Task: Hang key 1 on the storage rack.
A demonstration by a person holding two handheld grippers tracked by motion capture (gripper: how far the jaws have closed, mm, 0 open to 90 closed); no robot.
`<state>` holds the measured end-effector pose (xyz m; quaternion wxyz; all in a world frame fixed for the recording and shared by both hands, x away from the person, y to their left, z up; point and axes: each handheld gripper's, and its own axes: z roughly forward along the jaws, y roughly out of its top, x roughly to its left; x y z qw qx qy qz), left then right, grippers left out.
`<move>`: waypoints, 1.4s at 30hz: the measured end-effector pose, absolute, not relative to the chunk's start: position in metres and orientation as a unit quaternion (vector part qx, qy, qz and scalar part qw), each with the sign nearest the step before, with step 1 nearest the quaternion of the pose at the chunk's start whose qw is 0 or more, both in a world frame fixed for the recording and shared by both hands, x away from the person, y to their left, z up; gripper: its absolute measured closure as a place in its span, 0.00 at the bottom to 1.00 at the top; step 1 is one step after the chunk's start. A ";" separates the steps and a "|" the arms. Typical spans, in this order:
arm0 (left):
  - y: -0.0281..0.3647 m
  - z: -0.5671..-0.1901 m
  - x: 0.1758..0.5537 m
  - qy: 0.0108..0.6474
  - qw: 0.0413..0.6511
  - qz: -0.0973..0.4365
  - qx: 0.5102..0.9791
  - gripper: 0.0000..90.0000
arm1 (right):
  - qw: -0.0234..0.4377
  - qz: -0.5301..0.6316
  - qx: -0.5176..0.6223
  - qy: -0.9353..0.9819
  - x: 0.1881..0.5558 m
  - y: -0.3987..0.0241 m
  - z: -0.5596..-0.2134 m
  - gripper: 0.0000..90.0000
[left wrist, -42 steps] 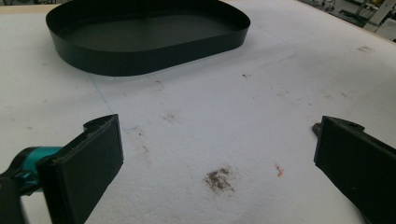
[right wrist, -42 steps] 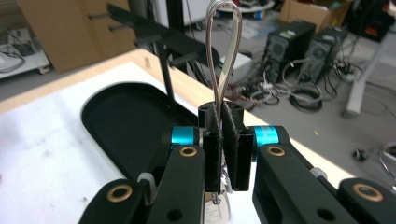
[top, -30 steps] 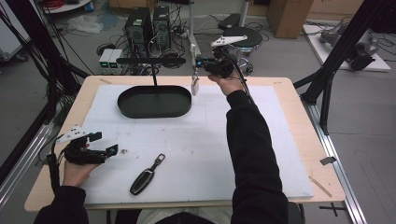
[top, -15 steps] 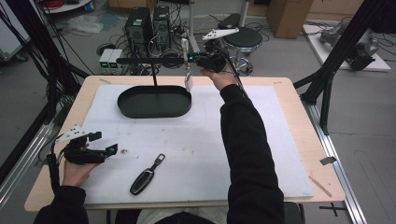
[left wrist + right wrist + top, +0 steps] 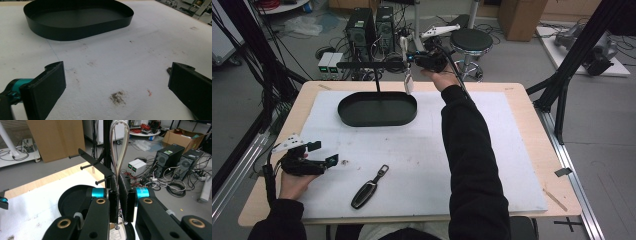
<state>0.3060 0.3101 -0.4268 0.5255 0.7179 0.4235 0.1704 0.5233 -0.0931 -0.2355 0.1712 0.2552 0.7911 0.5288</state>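
No writing was legible. At upper centre, the right gripper [image 5: 408, 59] pinched a white lanyard loop [image 5: 120, 147] with a tag [image 5: 409, 84], now nearer the black hook rack [image 5: 362, 65] than before. The left gripper [image 5: 324, 154] sat unmoved at lower left, jaws wide and empty. Open white mat [image 5: 512, 150] surrounded the car key fob [image 5: 368, 189].

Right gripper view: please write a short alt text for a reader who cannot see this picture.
The right tool is shut on a pale looped strap, held up close to a black stand with pegs. Below lies a black oval tray on the white mat; computers and cables sit on the floor behind.
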 end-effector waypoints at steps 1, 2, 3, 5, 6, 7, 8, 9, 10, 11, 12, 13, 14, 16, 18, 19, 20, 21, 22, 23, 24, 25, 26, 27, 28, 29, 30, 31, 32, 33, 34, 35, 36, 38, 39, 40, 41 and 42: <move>0.310 -0.427 0.306 0.425 0.526 0.169 0.717 0.02 | 0.172 0.528 0.255 0.791 0.524 -0.092 -0.234 0.97; 0.311 -0.427 0.306 0.424 0.526 0.170 0.718 0.02 | 0.172 0.528 0.253 0.792 0.524 -0.088 -0.232 0.97; 0.311 -0.427 0.306 0.424 0.526 0.170 0.718 0.02 | 0.172 0.528 0.253 0.792 0.524 -0.088 -0.232 0.97; 0.311 -0.427 0.306 0.424 0.527 0.170 0.717 0.02 | 0.175 0.526 0.249 0.794 0.526 -0.083 -0.231 0.97; 0.311 -0.427 0.306 0.424 0.527 0.170 0.717 0.02 | 0.175 0.524 0.251 0.795 0.526 -0.081 -0.231 0.97; 0.311 -0.427 0.306 0.423 0.527 0.170 0.717 0.02 | 0.175 0.524 0.251 0.795 0.526 -0.081 -0.231 0.97; 0.311 -0.426 0.306 0.423 0.527 0.171 0.717 0.02 | 0.177 0.521 0.255 0.795 0.528 -0.078 -0.232 0.97; 0.311 -0.426 0.306 0.423 0.526 0.171 0.718 0.02 | 0.179 0.520 0.256 0.795 0.529 -0.077 -0.232 0.97; 0.311 -0.426 0.306 0.423 0.527 0.170 0.717 0.02 | 0.179 0.520 0.256 0.795 0.529 -0.077 -0.232 0.97; 0.311 -0.426 0.306 0.423 0.527 0.171 0.717 0.02 | 0.178 0.521 0.259 0.794 0.531 -0.076 -0.233 0.97; 0.311 -0.426 0.306 0.423 0.527 0.171 0.717 0.02 | 0.178 0.521 0.259 0.794 0.531 -0.076 -0.233 0.97; 0.311 -0.426 0.306 0.424 0.527 0.170 0.717 0.02 | 0.177 0.522 0.262 0.792 0.533 -0.076 -0.233 0.97; 0.311 -0.426 0.306 0.423 0.527 0.171 0.717 0.02 | 0.177 0.520 0.266 0.792 0.533 -0.076 -0.234 0.97; 0.311 -0.426 0.306 0.423 0.527 0.171 0.717 0.02 | 0.178 0.520 0.270 0.791 0.535 -0.075 -0.234 0.97; 0.311 -0.427 0.306 0.423 0.527 0.171 0.717 0.02 | 0.181 0.520 0.274 0.789 0.539 -0.075 -0.233 0.97; 0.311 -0.426 0.306 0.423 0.527 0.171 0.717 0.02 | 0.179 0.520 0.277 0.788 0.541 -0.074 -0.233 0.97; 0.311 -0.426 0.306 0.423 0.527 0.171 0.717 0.02 | 0.174 0.522 0.282 0.786 0.542 -0.074 -0.233 0.97; 0.311 -0.426 0.306 0.423 0.527 0.171 0.717 0.02 | 0.174 0.522 0.282 0.786 0.542 -0.074 -0.233 0.97; 0.311 -0.426 0.306 0.423 0.526 0.171 0.718 0.02 | 0.176 0.524 0.279 0.785 0.544 -0.074 -0.233 0.97; 0.311 -0.426 0.306 0.423 0.527 0.171 0.718 0.02 | 0.176 0.526 0.279 0.784 0.546 -0.074 -0.233 0.97; 0.311 -0.426 0.306 0.423 0.527 0.171 0.717 0.02 | 0.164 0.533 0.290 0.778 0.549 -0.075 -0.234 0.97; 0.311 -0.426 0.306 0.423 0.527 0.171 0.717 0.02 | 0.164 0.533 0.290 0.778 0.549 -0.075 -0.234 0.97; 0.311 -0.426 0.306 0.423 0.527 0.171 0.717 0.02 | 0.161 0.534 0.297 0.775 0.551 -0.075 -0.237 0.97; 0.311 -0.427 0.306 0.423 0.528 0.171 0.716 0.02 | 0.161 0.534 0.297 0.775 0.551 -0.075 -0.237 0.97; 0.311 -0.427 0.306 0.423 0.527 0.170 0.717 0.02 | 0.157 0.536 0.301 0.773 0.554 -0.074 -0.239 0.97; 0.311 -0.427 0.307 0.423 0.527 0.170 0.717 0.02 | 0.157 0.536 0.301 0.773 0.554 -0.074 -0.239 0.97; 0.311 -0.427 0.307 0.422 0.527 0.170 0.718 0.02 | 0.155 0.538 0.302 0.771 0.554 -0.074 -0.240 0.97; 0.311 -0.427 0.307 0.423 0.528 0.171 0.717 0.02 | 0.157 0.540 0.302 0.770 0.555 -0.070 -0.242 0.97; 0.311 -0.427 0.307 0.423 0.528 0.171 0.716 0.02 | 0.157 0.540 0.302 0.770 0.555 -0.070 -0.242 0.97; 0.311 -0.427 0.306 0.422 0.528 0.171 0.717 0.02 | 0.156 0.540 0.304 0.770 0.555 -0.069 -0.242 0.96; 0.311 -0.427 0.306 0.422 0.528 0.171 0.717 0.02 | 0.156 0.540 0.306 0.769 0.556 -0.068 -0.244 0.96; 0.311 -0.427 0.306 0.423 0.528 0.171 0.717 0.02 | 0.158 0.535 0.314 0.768 0.558 -0.068 -0.246 0.96; 0.311 -0.427 0.306 0.422 0.528 0.171 0.717 0.02 | 0.160 0.534 0.318 0.766 0.559 -0.068 -0.248 0.96; 0.311 -0.427 0.306 0.422 0.528 0.171 0.717 0.02 | 0.157 0.535 0.323 0.765 0.560 -0.068 -0.249 0.96; 0.311 -0.427 0.306 0.422 0.528 0.171 0.717 0.02 | 0.159 0.535 0.332 0.761 0.562 -0.070 -0.250 0.96; 0.311 -0.427 0.306 0.422 0.528 0.171 0.717 0.02 | 0.157 0.536 0.339 0.758 0.563 -0.070 -0.251 0.96; 0.311 -0.427 0.306 0.422 0.528 0.170 0.716 0.02 | 0.157 0.536 0.339 0.758 0.563 -0.070 -0.251 0.96; 0.311 -0.427 0.306 0.422 0.528 0.171 0.717 0.02 | 0.155 0.536 0.342 0.756 0.564 -0.072 -0.251 0.96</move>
